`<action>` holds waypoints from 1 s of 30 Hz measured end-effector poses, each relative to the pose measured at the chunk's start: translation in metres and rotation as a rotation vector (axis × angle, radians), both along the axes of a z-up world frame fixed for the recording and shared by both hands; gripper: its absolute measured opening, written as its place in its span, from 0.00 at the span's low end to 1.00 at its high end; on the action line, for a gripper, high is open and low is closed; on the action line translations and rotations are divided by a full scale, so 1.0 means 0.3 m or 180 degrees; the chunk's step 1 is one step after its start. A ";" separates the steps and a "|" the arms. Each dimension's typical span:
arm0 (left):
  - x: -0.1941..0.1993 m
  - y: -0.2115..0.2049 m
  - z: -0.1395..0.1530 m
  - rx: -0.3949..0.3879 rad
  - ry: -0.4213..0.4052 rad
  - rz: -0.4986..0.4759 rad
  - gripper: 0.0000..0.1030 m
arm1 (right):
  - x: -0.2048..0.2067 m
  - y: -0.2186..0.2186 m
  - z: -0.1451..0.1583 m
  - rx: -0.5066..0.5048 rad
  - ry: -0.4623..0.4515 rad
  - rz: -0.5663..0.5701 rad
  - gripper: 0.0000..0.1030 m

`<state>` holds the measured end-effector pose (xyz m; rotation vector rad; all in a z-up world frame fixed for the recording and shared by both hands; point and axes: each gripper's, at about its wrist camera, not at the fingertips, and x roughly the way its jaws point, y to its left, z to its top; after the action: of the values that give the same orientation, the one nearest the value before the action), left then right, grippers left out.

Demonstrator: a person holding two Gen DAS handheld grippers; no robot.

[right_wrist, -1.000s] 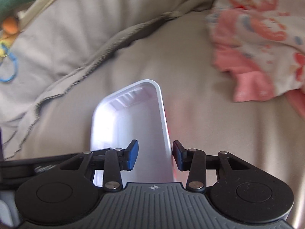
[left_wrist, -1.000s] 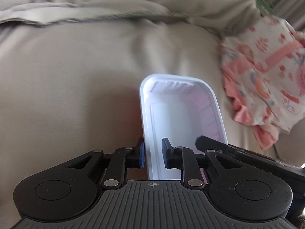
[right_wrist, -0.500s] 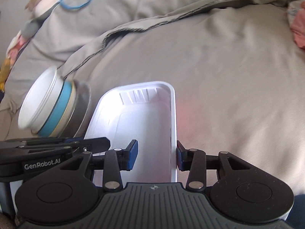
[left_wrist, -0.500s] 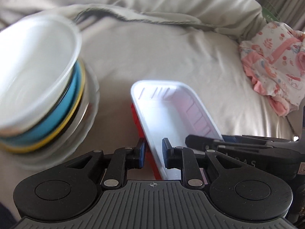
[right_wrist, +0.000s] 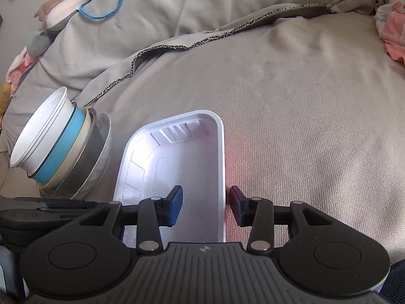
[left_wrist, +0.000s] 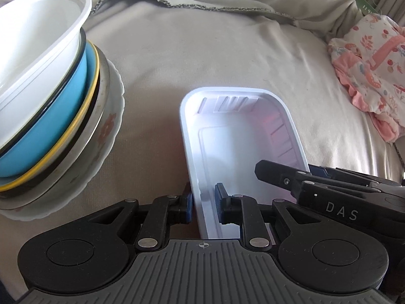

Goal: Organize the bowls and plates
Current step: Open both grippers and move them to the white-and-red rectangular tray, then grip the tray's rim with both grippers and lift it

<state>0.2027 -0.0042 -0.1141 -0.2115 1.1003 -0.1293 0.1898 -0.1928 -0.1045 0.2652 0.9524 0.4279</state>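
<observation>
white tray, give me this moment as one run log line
white tray | left gripper shut on left wall | right gripper straddles right wall, grip unclear | bowl stack left of tray | on grey cloth

The near end of the white tray (left_wrist: pixel 243 152) is hidden beneath the body of the left gripper (left_wrist: pixel 203 204), and in the right wrist view beneath that of the right gripper (right_wrist: pixel 205 205). The stack of bowls (left_wrist: pixel 50 96) is cut off by the left edge of the left wrist view, so its full outline is not shown. The pink patterned cloth (left_wrist: pixel 372 73) is cropped at the right edge. The small items at the upper left of the right wrist view cannot be identified.
</observation>
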 end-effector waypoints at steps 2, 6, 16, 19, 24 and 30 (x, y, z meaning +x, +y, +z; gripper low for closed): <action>-0.007 0.000 -0.003 -0.0004 -0.0031 -0.0018 0.20 | 0.003 0.004 -0.004 0.0008 0.0003 -0.0003 0.40; -0.026 0.007 -0.007 -0.0036 -0.0107 -0.0023 0.20 | 0.002 0.002 -0.007 0.0020 -0.0008 0.0007 0.40; -0.050 0.065 -0.017 -0.0320 -0.0121 0.0187 0.20 | -0.010 -0.017 -0.016 0.0128 -0.0038 0.0004 0.40; -0.055 0.078 -0.016 -0.0348 -0.0136 0.0168 0.19 | -0.014 -0.012 -0.015 0.0110 -0.0051 -0.0007 0.40; -0.061 0.099 -0.026 -0.0484 -0.0126 0.0331 0.16 | -0.023 0.003 -0.013 0.0029 -0.0099 -0.0008 0.40; -0.069 0.085 -0.014 -0.0490 -0.0158 0.0335 0.19 | -0.058 0.004 -0.009 0.0083 0.0013 -0.0125 0.40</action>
<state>0.1818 0.0212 -0.1183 -0.4015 1.0282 -0.1244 0.1723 -0.1917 -0.1073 0.3080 0.9447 0.4040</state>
